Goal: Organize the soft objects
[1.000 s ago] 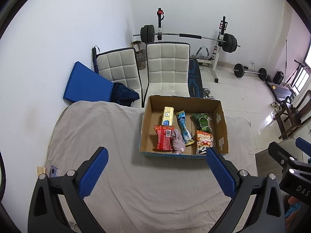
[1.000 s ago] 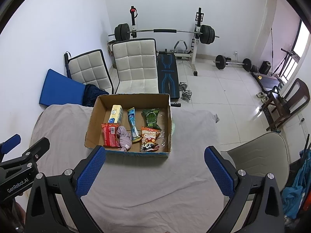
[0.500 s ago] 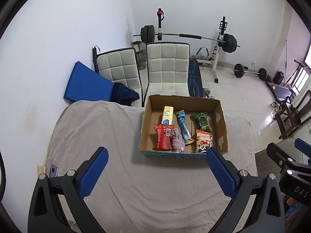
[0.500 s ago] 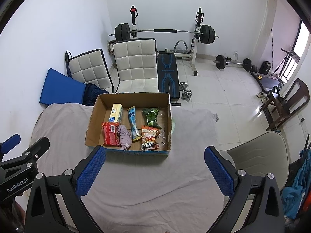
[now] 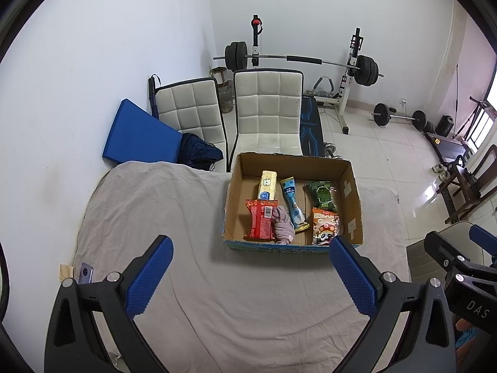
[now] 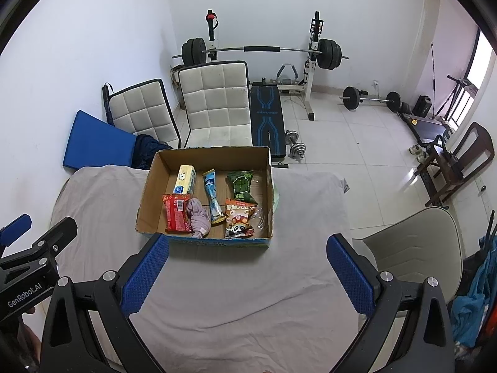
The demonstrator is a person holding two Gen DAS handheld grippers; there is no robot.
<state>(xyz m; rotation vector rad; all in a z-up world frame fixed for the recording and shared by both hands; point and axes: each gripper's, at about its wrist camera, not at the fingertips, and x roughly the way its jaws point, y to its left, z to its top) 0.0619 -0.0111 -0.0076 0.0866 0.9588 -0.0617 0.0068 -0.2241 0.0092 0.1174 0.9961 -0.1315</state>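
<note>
An open cardboard box (image 5: 352, 186) (image 6: 149, 186) stands on a table covered with a grey cloth (image 5: 155, 205) (image 6: 102, 199). Inside lie a red packet (image 5: 260, 222) (image 6: 175, 214), a yellow packet (image 5: 267, 185) (image 6: 184, 178), a blue tube-shaped packet (image 5: 292, 203) (image 6: 212, 197), a green packet (image 5: 322, 195) (image 6: 242, 186), an orange panda packet (image 5: 324, 224) (image 6: 239, 217) and a pink cloth (image 5: 282, 224) (image 6: 198, 214). My left gripper (image 5: 250, 275) is open and empty, near the box's front. My right gripper (image 6: 247, 275) is open and empty, also in front of the box.
A phone (image 5: 85, 273) lies at the table's left edge. Two white chairs (image 5: 268, 115) (image 6: 217, 102), a blue pad (image 5: 139, 136) and a weight bench (image 6: 267, 115) stand behind the table. A beige chair (image 6: 410, 245) stands to the right.
Both grippers have drifted very slightly; the box and its contents have not moved.
</note>
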